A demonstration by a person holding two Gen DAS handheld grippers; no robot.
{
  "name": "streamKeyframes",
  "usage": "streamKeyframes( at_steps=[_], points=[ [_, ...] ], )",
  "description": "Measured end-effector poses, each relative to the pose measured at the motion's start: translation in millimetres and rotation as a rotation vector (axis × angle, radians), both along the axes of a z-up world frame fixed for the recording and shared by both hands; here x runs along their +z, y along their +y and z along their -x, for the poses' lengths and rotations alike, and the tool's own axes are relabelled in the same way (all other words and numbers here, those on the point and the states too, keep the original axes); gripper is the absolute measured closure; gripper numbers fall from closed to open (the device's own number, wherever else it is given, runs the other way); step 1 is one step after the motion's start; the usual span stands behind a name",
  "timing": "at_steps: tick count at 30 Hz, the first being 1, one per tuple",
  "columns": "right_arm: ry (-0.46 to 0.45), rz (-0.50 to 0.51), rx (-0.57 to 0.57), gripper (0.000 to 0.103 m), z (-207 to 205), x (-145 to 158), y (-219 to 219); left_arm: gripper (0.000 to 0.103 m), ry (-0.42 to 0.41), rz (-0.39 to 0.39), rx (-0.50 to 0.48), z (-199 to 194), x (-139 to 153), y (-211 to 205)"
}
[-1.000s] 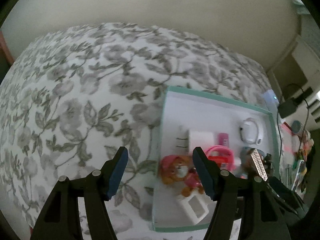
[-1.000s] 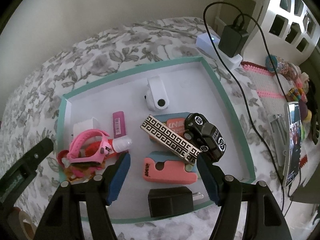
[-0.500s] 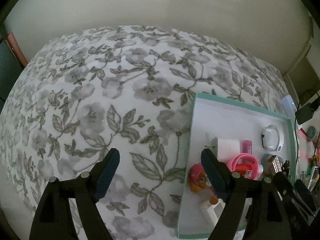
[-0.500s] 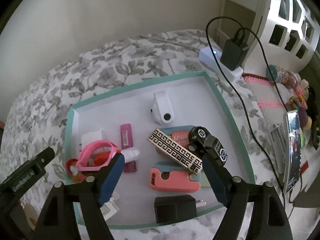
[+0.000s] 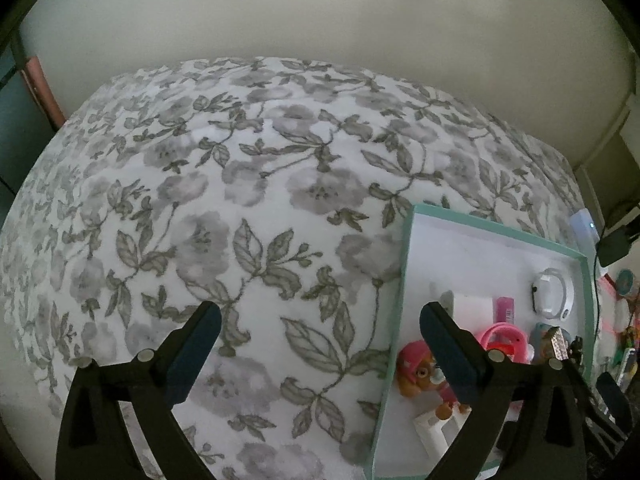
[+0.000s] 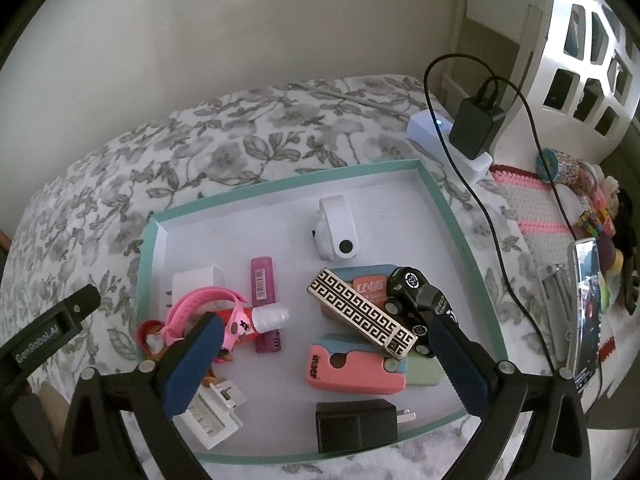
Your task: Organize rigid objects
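We see the shallow teal-rimmed white tray (image 6: 440, 208) lying on the grey-floral white bedspread (image 6: 168, 160). In it the white round-lensed camera (image 6: 336, 232) sits far, the black toy car (image 6: 420, 304) right against the flat gold-and-black patterned bar (image 6: 360, 312), and the black plug adapter (image 6: 356, 426) near. The pink silicone wristband (image 6: 200, 304) lies at the left, and the white power strip (image 6: 448, 144) lies beyond the tray's far right corner.

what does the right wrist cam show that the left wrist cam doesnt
Only the right wrist view shows the black toy car, the pink eraser, the black charger at the near rim and the phone off to the side. Only the left wrist view shows the wide stretch of floral bedspread left of the tray. Both show the teal-rimmed tray, the pink watch band, the white round gadget and an open, empty gripper.
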State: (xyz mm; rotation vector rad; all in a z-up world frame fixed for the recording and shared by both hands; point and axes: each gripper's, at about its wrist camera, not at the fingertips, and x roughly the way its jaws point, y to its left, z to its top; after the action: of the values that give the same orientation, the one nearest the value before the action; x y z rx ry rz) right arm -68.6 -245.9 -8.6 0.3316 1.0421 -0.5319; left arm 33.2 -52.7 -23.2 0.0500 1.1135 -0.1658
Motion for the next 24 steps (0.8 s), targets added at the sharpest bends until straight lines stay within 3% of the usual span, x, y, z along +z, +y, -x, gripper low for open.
streamKeyframes(
  at_steps=[11,18,24],
  points=[
    [-0.032,-0.005,0.013,0.0,2,5,7,0.003,-0.013,-0.043,-0.024,6,5,5],
    [-0.022,0.018,0.034,0.0,0,7,19,0.003,-0.025,-0.019,0.007,10,13,26],
    [-0.018,0.042,0.065,0.0,-2,10,34,0.003,-0.019,-0.071,0.043,16,14,44]
  ],
)
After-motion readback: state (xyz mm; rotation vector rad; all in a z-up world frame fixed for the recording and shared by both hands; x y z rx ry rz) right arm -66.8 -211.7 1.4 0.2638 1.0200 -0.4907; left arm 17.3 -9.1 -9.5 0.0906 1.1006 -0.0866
